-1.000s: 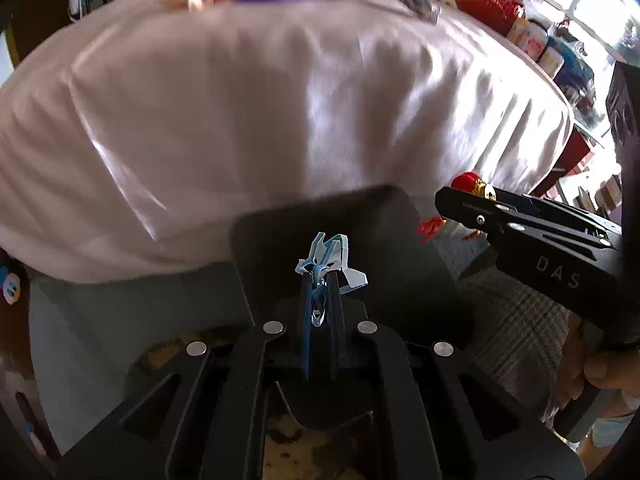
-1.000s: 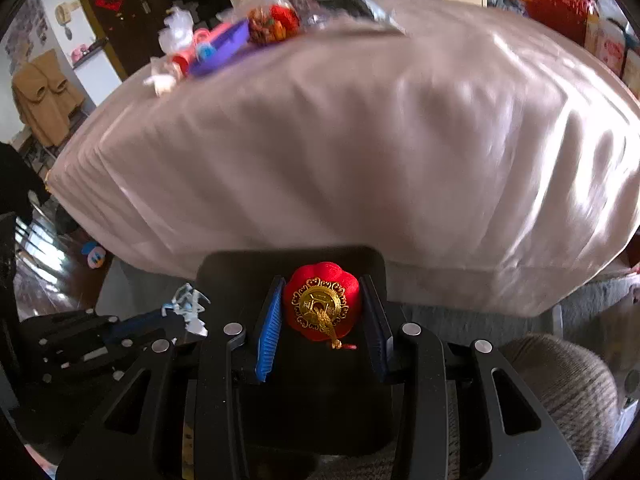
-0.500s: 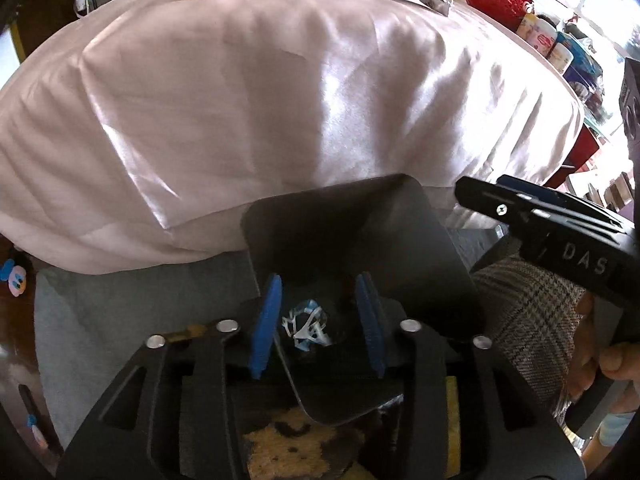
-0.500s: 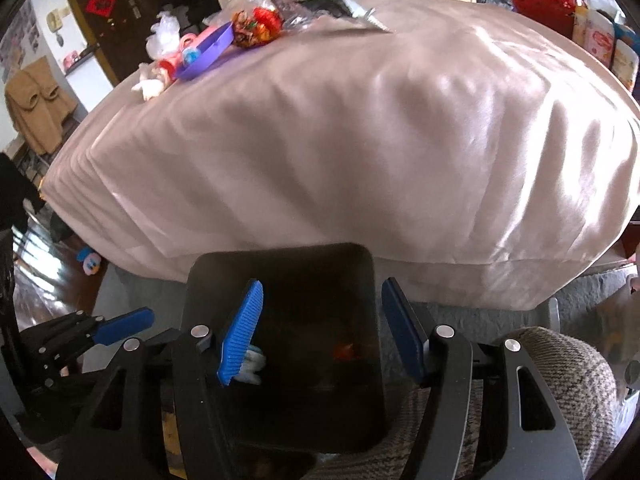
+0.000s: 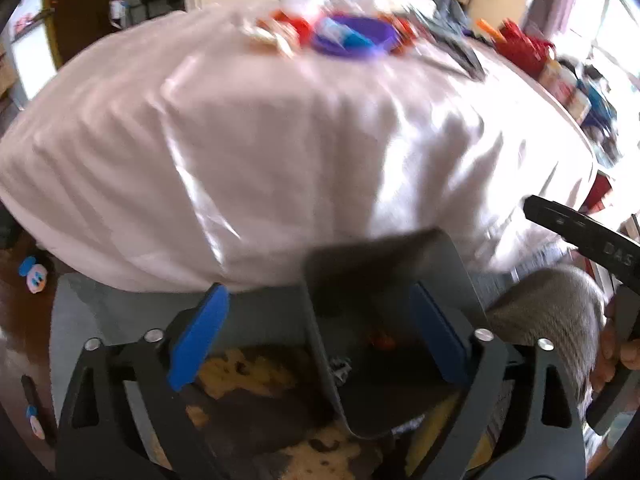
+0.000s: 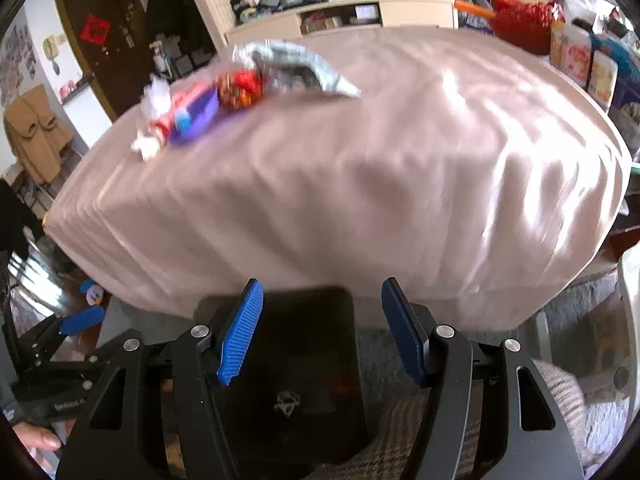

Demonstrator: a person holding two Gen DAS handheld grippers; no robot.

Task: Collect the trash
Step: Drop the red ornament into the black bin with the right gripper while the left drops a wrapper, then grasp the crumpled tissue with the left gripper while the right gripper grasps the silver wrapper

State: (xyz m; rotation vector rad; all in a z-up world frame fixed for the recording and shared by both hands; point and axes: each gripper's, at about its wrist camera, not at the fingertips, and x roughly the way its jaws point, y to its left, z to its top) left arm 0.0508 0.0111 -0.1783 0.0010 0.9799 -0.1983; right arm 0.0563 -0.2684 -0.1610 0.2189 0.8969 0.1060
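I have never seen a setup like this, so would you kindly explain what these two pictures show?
A person holds two handheld grippers, each with a camera looking along its blue-padded fingers. One picture is from the left gripper, the other from the right gripper. Both are open and hold nothing. Below them stands a black bin containing a crumpled scrap and something red. Beyond is a table under a pink cloth, with a purple dish and blurred litter at the far end.

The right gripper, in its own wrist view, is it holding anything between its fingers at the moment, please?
No, the right gripper is open, and only the black bin shows through the gap between its blue fingers.
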